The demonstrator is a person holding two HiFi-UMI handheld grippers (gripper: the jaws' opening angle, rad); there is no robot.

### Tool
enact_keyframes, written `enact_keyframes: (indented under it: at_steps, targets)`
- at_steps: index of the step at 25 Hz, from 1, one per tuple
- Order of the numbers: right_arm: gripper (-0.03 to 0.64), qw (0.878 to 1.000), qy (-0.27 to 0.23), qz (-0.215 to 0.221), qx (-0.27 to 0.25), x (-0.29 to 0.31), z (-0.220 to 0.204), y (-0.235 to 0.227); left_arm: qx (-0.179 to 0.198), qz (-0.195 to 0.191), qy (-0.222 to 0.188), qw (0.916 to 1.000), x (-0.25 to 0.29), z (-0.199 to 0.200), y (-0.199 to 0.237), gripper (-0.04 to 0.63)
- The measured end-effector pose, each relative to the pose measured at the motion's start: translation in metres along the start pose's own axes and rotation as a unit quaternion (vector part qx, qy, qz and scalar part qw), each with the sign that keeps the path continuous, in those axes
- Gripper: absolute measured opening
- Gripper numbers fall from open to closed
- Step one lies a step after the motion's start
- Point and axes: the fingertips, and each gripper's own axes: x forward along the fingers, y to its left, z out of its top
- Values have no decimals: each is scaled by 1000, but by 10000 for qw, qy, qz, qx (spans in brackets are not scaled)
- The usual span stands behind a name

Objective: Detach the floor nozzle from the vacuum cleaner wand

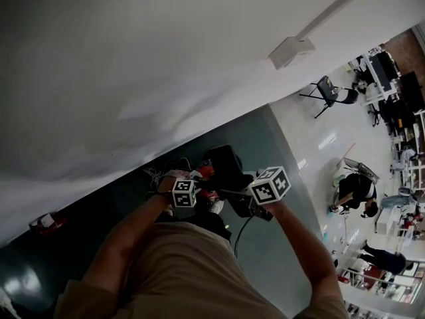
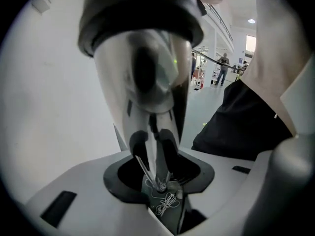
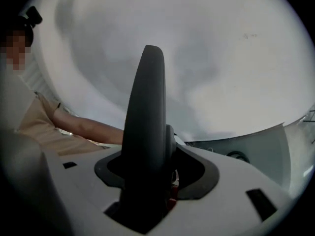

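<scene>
Pale glossy vacuum wand (image 2: 118, 92) (dark collar on top) upright beside white wall (image 2: 44, 112)

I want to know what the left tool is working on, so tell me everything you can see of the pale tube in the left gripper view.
The pale tube looks like smooth, slightly translucent grey-white plastic. A broad black collar rings its far end, and a dark oval recess sits on its side. It runs away from the camera, nearly upright in the picture, and fills the middle of the view. Its near end sits between the jaws of the left hand-held gripper, which close on it. A white wall is behind it.
</scene>
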Motion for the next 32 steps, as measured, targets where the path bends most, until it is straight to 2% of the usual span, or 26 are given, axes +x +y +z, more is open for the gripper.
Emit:
enact_keyframes:
  at_steps: [3,5,6,8,9,10,13,14,16,19,22,24,27,29,30,32]
  targets:
    - [238,9978,-220,-590,-210,0,4,2,-345,-15,-224,9992,1,-3,8,150]
    - [236,9931,-137,-1018,-562,1,2,11,-279,-31,-261,9993,-2,-2,8,150]
    - [236,9934,-93,-976,-591,0,0,13,-154,-9,-267,9995,-5,-1,4,150]
    - [235,9986,-158,-457,-225,-9,-1,5,17,58,-322,9995,-7,2,-4,150]
    - [233,9994,-226,-246,-9,-13,1,-2,-16,83,-347,9994,-6,3,-5,150]
    - [232,9994,-256,-219,67,-15,4,-7,-120,100,-361,9992,-3,2,-4,150]
    - [230,9955,-28,-754,-573,-4,2,9,-438,106,-390,9982,-3,-4,1,150]
    - [230,9955,-18,-688,-658,-2,0,11,-386,114,-398,9984,-7,-5,-2,150]
    - [229,9981,-179,-371,-456,-7,4,8,-254,90,-429,9987,-10,-2,-8,150]
    - [227,9963,-193,-564,-621,-9,7,13,-327,113,-435,9985,-11,-3,-3,150]
    - [227,9980,-272,-335,-471,-16,8,5,-252,49,-415,9988,-11,0,-4,149]
    - [225,9957,-195,-601,-677,-19,7,8,-365,9,-437,9984,-10,2,-1,150]
    - [225,9959,-132,-513,-727,-26,3,5,-177,-10,-405,9990,-7,7,0,150]
    - [225,9926,-164,-801,-894,-30,2,10,-177,14,-444,9989,-8,10,1,150]
    - [225,9927,-163,-780,-902,-31,-2,11,-89,23,-432,9990,-8,12,-3,149]
    - [224,9970,-254,-466,-563,-33,-7,4,110,-14,-358,9993,-3,13,-8,150]
